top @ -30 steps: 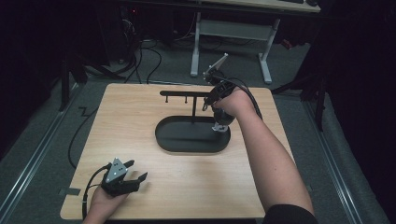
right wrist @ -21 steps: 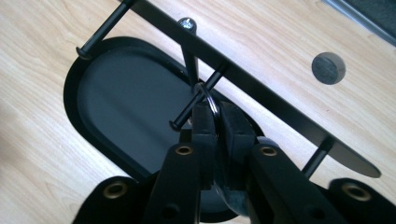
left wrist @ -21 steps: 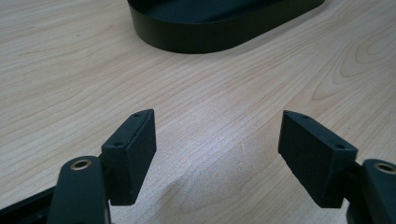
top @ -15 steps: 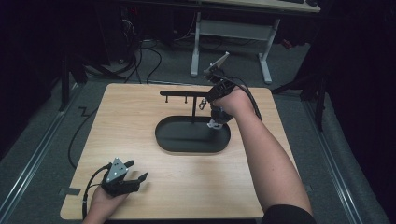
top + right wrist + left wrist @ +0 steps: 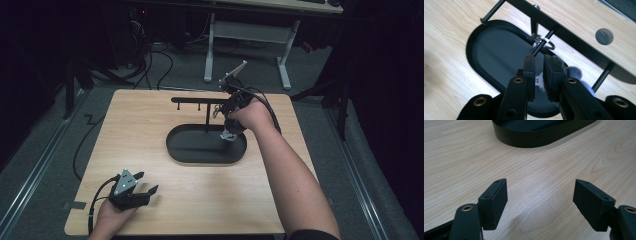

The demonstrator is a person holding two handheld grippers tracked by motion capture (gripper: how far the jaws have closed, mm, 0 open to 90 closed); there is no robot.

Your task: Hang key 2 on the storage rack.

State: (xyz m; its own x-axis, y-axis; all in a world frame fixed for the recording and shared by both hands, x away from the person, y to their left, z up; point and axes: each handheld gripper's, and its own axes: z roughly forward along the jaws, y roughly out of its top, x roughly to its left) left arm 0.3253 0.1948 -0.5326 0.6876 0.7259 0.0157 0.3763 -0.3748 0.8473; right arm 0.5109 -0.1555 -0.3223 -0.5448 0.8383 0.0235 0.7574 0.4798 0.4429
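Since the earlier frames, the right gripper point(image 5: 228, 131) has been lowered slightly beside the black stand point(image 5: 206, 107), while the left gripper point(image 5: 142, 187) has stayed put. From the high view, the right arm is seen stretched forward over the desk point(image 5: 125, 130), hand curled round the gripper above the black oval tray point(image 5: 185, 150); the left hand point(image 5: 112, 215) rests at the near edge.

Along the left gripper point(image 5: 540, 195), jaws are held wide apart, empty, over bare wood.

Along the right gripper point(image 5: 539, 68), jaws are nearly closed round something pale and blurred, just below a key ring point(image 5: 544, 41) hung on a peg of the stand.
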